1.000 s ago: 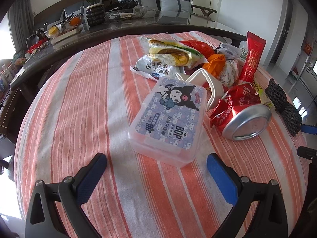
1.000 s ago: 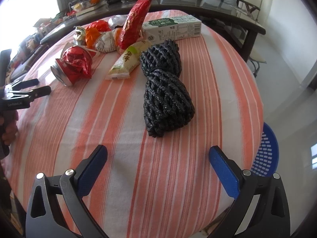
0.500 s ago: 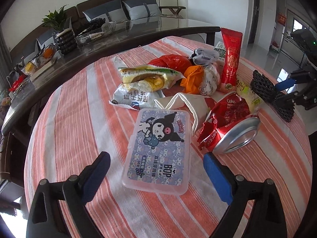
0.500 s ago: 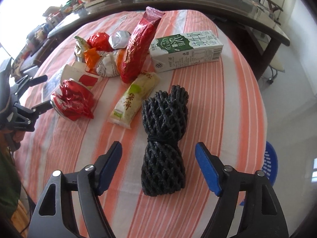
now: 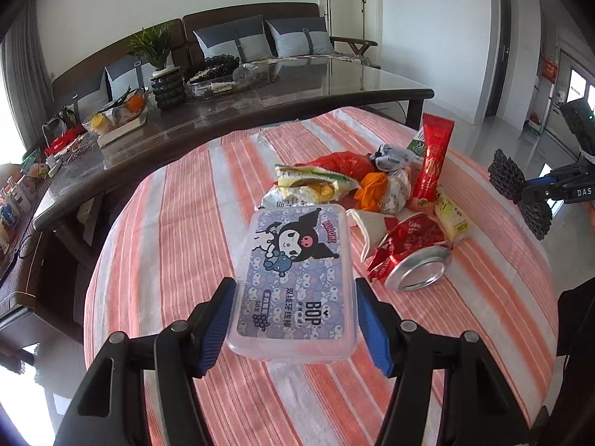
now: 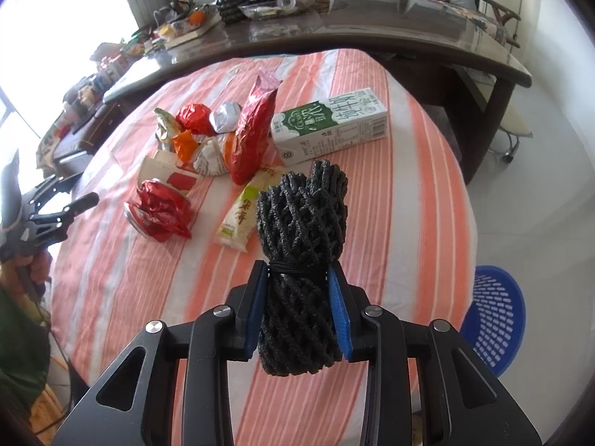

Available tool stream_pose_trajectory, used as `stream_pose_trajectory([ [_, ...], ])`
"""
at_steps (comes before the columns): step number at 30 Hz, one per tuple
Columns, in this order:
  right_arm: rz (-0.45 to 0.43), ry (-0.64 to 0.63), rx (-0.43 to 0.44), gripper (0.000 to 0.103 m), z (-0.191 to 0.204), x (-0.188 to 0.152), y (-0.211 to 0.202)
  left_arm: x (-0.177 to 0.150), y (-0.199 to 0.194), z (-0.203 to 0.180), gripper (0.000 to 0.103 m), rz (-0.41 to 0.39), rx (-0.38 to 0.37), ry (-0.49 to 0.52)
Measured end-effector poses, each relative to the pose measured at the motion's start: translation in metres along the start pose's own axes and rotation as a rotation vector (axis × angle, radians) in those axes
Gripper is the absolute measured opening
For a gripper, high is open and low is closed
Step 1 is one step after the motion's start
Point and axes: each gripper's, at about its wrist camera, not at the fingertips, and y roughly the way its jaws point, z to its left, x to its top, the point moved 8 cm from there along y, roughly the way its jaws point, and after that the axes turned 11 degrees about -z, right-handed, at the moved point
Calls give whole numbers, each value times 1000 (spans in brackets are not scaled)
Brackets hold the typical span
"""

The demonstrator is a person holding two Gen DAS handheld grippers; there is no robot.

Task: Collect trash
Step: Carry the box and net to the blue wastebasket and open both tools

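Observation:
A clear plastic box [image 5: 297, 256] with a cartoon label sits between the blue pads of my left gripper [image 5: 293, 286]. The jaws are closing and the pads press on both long sides, with the box raised at the near end over the striped tablecloth [image 5: 167, 241]. My right gripper [image 6: 297, 267] is closing on a black foam net bundle [image 6: 301, 204] at its tied waist and holds it above the cloth. In the middle of the table lie a crushed red can [image 5: 409, 260], a red packet [image 6: 253, 133], a milk carton [image 6: 331, 122] and several crumpled wrappers.
A blue plastic basket [image 6: 494, 319] stands on the floor beside the table's right edge. A long dark glass table [image 5: 260, 104] with a plant and clutter runs behind the round table. A person's hand [image 6: 37, 264] holds the left gripper at the far left.
Both grippers went from wide open to closed on things: the left on the plastic box, the right on the black net bundle. Both hands rose, and the net came up off the cloth.

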Motion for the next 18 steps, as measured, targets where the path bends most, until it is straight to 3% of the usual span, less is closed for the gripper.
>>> stream_pose_trajectory([
  [3, -33, 36, 5, 33, -18, 1, -14, 22, -11, -26, 64, -34, -44, -15],
  [7, -72, 71, -12, 33, -49, -2, -36, 54, -15, -92, 64, -73, -152, -31],
  [10, -98, 104, -48, 33, -80, -4, -51, 73, -4, -157, 64, -73, -249, -42],
  [18, -100, 261, -199, 33, -209, -34, -79, 92, 69, -354, 64, 28, -468, -10],
])
